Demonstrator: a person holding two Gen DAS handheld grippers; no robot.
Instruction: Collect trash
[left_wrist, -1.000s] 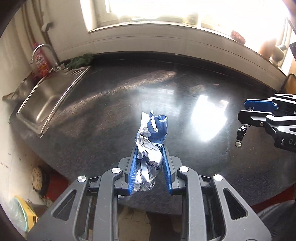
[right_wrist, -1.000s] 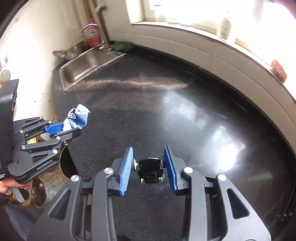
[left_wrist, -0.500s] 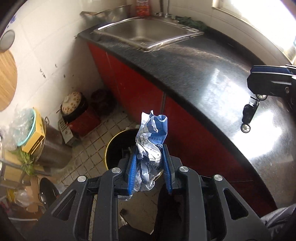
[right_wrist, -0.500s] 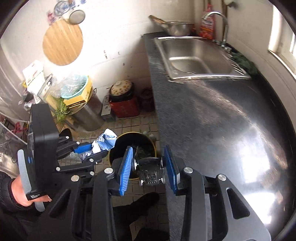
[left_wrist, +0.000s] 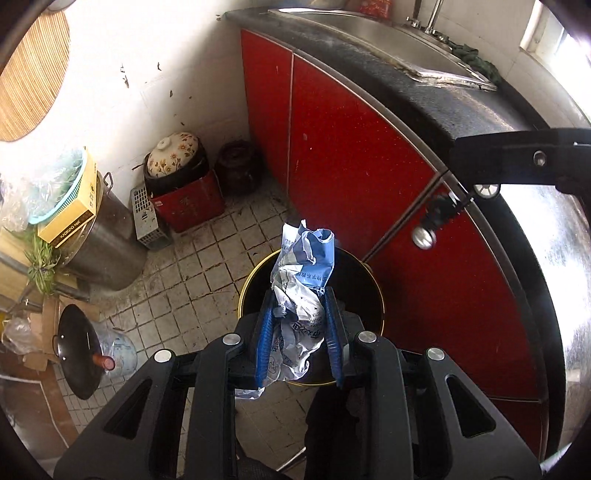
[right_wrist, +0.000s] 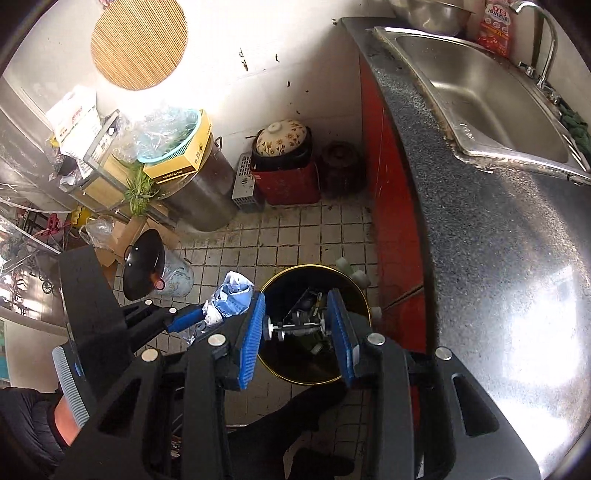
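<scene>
Holding: left claw (left_wrist: 298, 325) is clamped on one crumpled blue-and-white wrapper (left_wrist: 301, 291), which sticks out past the pads, above the bin.
Left of scene: one steel pot (right_wrist: 201, 199) and one red box (right_wrist: 286, 182) stand on the tiled floor by the wall, well apart from the bin.
Bin: one black bin (right_wrist: 364, 301) with a yellow rim stands on the floor, just beside the red cabinet (left_wrist: 351, 147) under the tabletop edge; some rubbish already lies inside, too dim to count.
Right claw: right claw (right_wrist: 301, 326) grips one small wheeled black gadget (right_wrist: 295, 326) between its blue pads, directly over the bin mouth.
Wrapper seen from the right: in the right wrist view it hangs over the floor just left of the bin rim, so I cannot say it is squarely over the opening.
Tabletop: dark speckled tabletop (right_wrist: 498, 240) with one sink (right_wrist: 480, 92) at its far end; no trash shows on the visible part.
Progress: both pieces are picked and carried to the bin; neither is let go yet.
Left to do: probably centre the wrapper, then open both claws.
</scene>
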